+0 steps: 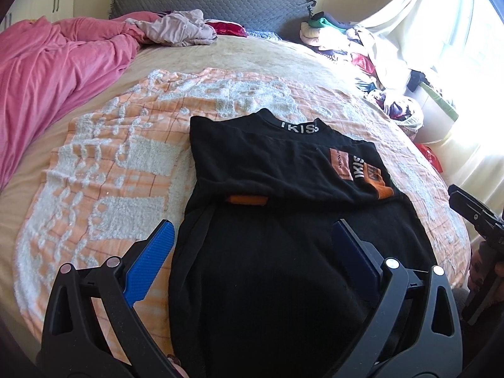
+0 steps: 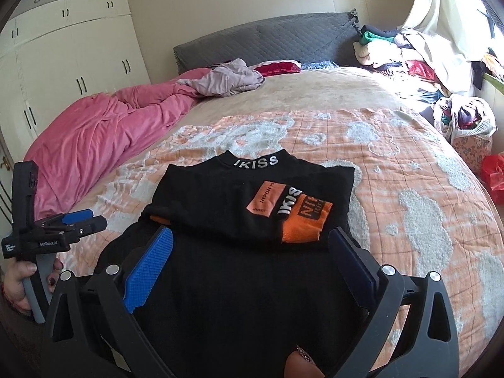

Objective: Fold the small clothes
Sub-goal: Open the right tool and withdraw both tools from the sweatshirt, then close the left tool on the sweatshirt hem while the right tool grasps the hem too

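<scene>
A black top point(image 1: 277, 163) with a white "IKISS" collar and orange patches lies partly folded on an orange and white blanket point(image 1: 104, 157) on the bed; it also shows in the right wrist view point(image 2: 220, 195). My left gripper point(image 1: 252, 239) is open, its blue pads above the garment's near part. My right gripper point(image 2: 250, 245) is open over the same near part, below the orange patches. The left gripper also shows in the right wrist view point(image 2: 85, 219) at the left, held in a hand. The right gripper's body shows at the right edge of the left wrist view point(image 1: 475, 217).
A pink duvet point(image 1: 53, 72) is heaped on the bed's left side. A pale garment point(image 1: 176, 28) lies near the grey headboard point(image 1: 214, 3). A pile of clothes point(image 1: 356, 47) and a filled basket point(image 2: 466, 126) stand at the right. White wardrobes point(image 2: 72, 60) line the left wall.
</scene>
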A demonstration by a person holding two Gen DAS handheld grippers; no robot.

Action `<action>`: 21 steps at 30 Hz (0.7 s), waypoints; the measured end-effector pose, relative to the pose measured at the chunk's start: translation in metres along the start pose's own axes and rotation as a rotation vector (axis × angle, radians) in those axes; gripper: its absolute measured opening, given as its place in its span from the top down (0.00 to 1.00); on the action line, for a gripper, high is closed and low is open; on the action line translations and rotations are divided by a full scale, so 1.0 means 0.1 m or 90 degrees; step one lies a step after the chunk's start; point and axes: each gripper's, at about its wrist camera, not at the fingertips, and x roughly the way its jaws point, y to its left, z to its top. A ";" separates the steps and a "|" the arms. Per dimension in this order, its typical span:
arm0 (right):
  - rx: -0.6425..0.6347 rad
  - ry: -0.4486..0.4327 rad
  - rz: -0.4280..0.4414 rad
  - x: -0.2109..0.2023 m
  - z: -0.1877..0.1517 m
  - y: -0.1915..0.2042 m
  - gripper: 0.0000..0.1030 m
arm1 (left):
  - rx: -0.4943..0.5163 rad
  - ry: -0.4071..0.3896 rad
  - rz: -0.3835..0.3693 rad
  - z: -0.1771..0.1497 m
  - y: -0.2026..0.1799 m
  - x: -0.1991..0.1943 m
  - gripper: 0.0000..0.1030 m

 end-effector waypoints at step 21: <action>0.033 0.096 -0.067 -0.20 -0.71 -0.28 0.05 | -0.036 0.070 0.034 -0.59 0.53 -0.11 0.09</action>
